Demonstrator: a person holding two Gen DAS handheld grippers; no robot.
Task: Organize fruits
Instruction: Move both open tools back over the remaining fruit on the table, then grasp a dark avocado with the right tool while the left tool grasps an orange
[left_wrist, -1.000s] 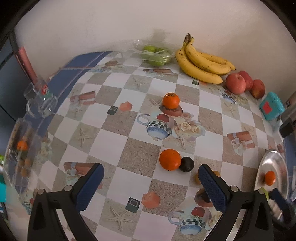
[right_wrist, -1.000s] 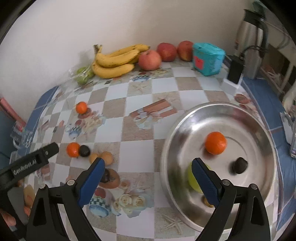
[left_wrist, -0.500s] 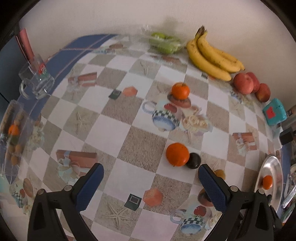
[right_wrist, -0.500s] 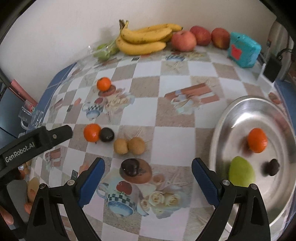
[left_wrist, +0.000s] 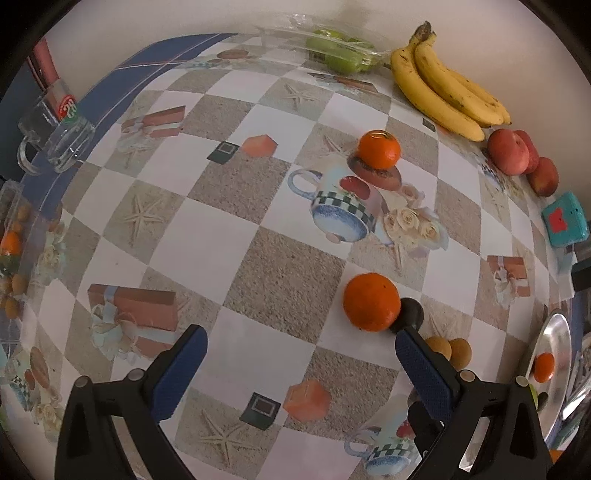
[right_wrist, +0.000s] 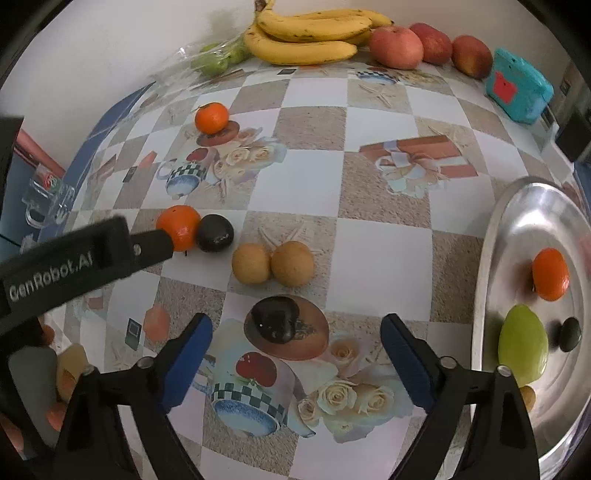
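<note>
the steel tray (right_wrist: 491, 258) sat at the right edge of the checked tablecloth (right_wrist: 369, 240), and inside it lay one orange (right_wrist: 550, 274), one green mango (right_wrist: 522, 345), one small dark fruit (right_wrist: 570, 333) and a little tan fruit (right_wrist: 527, 398) half hidden behind the gripper arm. a clear bag (left_wrist: 340, 51) against the wall held green fruits, too bunched to count. a glass mug (left_wrist: 55, 133) stood at the far left edge; i could not tell whether anything was in it.

out on the cloth there were two loose oranges: the far orange (right_wrist: 211, 117) and the near orange (right_wrist: 179, 227), which touched a dark round fruit (right_wrist: 215, 233). two tan round fruits (right_wrist: 273, 263) sat touching each other. a second dark fruit (right_wrist: 275, 318) lay just ahead of the right gripper (right_wrist: 297, 341). one bunch of bananas (right_wrist: 306, 35) and three red apples (right_wrist: 428, 46) lined the wall, with a teal box (right_wrist: 519, 90) beside them.

the right gripper's jaws had just been closing in but stood apart, gripping nothing, the dark fruit just beyond the tips. the left gripper (left_wrist: 299, 356) was spread wide and empty, near the orange and dark fruit pair.
</note>
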